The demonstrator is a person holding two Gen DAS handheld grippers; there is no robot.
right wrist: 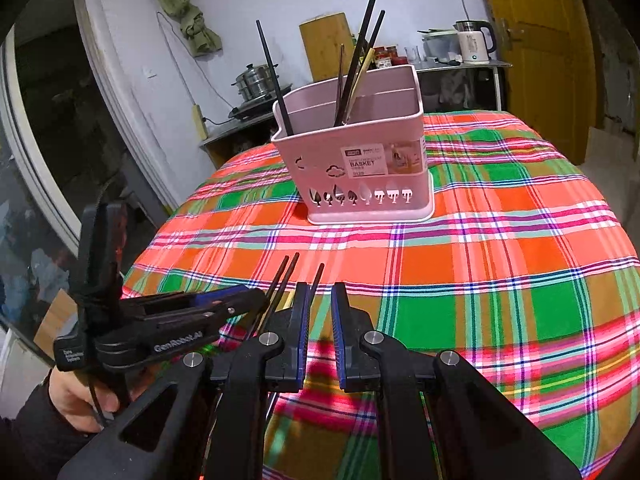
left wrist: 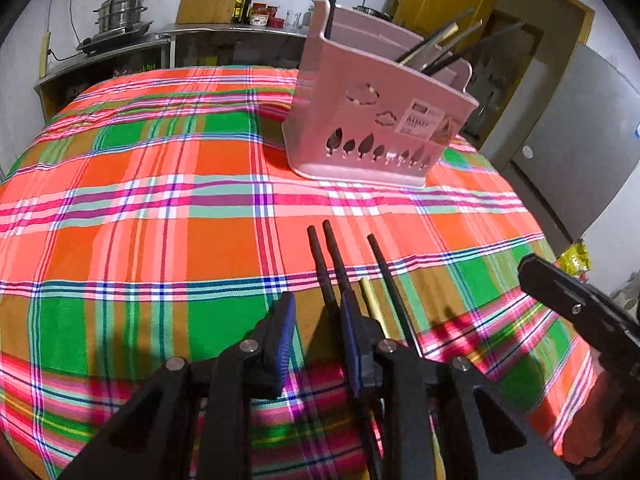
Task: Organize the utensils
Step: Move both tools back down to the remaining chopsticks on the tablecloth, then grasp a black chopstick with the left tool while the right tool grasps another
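"BASKET" on pink holder's label (right wrist: 382, 160); "GenRobot.AI" on left gripper (right wrist: 224, 300)

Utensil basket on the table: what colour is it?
Pale pink, with tree and cloud cut-outs; the utensil basket shows best in the right wrist view.

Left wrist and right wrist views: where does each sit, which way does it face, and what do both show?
Left wrist: on the left gripper, low over the plaid tablecloth, facing the pink basket; its jaws are open, and the right gripper shows at the right edge.
Right wrist: on the right gripper, facing the basket's label; jaws open, the left gripper and a hand show.
Shared: basket, black chopsticks, tablecloth.
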